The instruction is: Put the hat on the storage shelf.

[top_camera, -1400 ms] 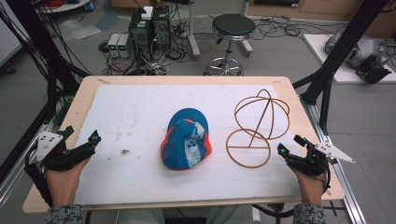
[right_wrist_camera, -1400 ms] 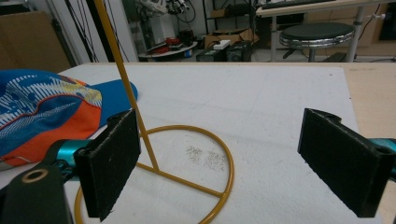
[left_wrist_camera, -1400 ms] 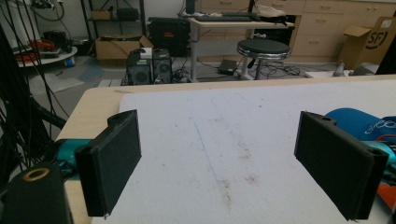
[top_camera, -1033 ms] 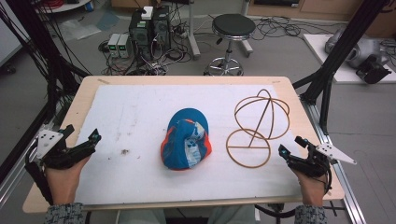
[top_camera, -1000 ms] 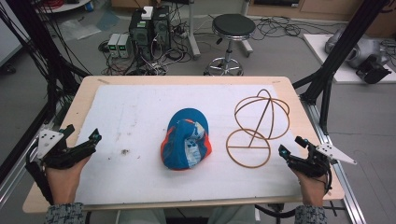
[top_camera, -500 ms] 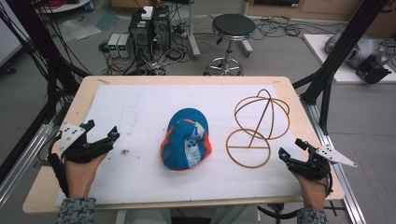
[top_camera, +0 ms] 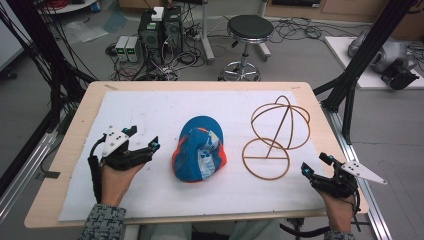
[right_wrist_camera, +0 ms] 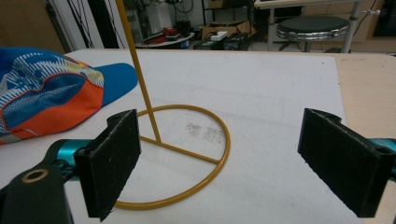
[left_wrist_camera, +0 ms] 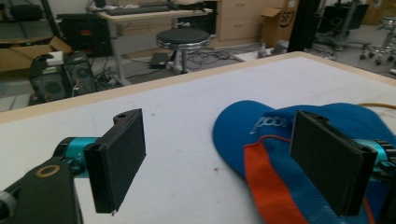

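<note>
**Left tongs closing on cap, both tongs open**

High view: one cap mid-desk, long axis near-to-far, brim to far edge. Left gripper just beside its left side, nearer; right gripper near right edge, by one wire stand.

Left gripper view: jaws wide, empty, cap ahead-right.

Right gripper view: jaws wide, empty, stand's ring ahead.

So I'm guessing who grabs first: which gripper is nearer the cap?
Left. The left gripper sits open just beside the cap, on its left. The right gripper is farther off, beyond the wire stand.
</note>
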The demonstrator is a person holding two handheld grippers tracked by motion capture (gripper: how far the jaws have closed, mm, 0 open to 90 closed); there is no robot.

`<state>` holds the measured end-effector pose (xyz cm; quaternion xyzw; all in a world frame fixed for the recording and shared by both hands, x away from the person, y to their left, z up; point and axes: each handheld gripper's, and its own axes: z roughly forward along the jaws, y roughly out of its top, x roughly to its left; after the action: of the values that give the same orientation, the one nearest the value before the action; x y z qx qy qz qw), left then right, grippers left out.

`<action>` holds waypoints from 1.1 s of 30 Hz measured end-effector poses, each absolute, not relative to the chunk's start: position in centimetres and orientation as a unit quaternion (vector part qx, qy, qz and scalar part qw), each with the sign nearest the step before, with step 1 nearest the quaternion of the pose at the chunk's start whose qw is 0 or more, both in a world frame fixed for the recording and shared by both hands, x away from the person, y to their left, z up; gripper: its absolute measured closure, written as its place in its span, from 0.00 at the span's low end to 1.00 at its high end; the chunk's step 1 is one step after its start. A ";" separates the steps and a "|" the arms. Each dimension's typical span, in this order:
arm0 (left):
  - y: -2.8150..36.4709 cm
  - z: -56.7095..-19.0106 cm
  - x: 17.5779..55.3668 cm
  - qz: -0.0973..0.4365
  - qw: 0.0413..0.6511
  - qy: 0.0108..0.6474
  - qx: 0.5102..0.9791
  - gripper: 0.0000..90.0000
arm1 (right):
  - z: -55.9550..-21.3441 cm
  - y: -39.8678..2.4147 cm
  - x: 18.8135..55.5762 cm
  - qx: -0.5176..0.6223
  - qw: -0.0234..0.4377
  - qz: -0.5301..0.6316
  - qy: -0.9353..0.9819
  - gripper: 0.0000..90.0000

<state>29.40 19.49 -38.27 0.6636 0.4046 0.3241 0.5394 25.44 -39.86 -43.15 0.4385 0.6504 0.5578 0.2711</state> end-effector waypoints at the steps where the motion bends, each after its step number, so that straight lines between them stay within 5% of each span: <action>1: 18.9 -38.3 29.5 0.321 0.542 0.400 0.666 0.21 | -43.2 -39.8 25.3 0.440 0.270 0.557 0.651 0.14; 23: 11.0 -39.5 30.0 0.257 0.550 0.319 0.728 0.24 | -43.3 -41.1 23.6 0.449 0.278 0.548 0.649 0.14; 33: 9.4 -40.0 29.8 0.241 0.543 0.299 0.747 0.37 | -43.4 -40.9 23.8 0.445 0.279 0.546 0.653 0.14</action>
<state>29.78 9.43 -40.03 0.7471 0.2987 0.2410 0.5427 23.83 -40.95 -43.35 0.4447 0.6535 0.5456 0.2785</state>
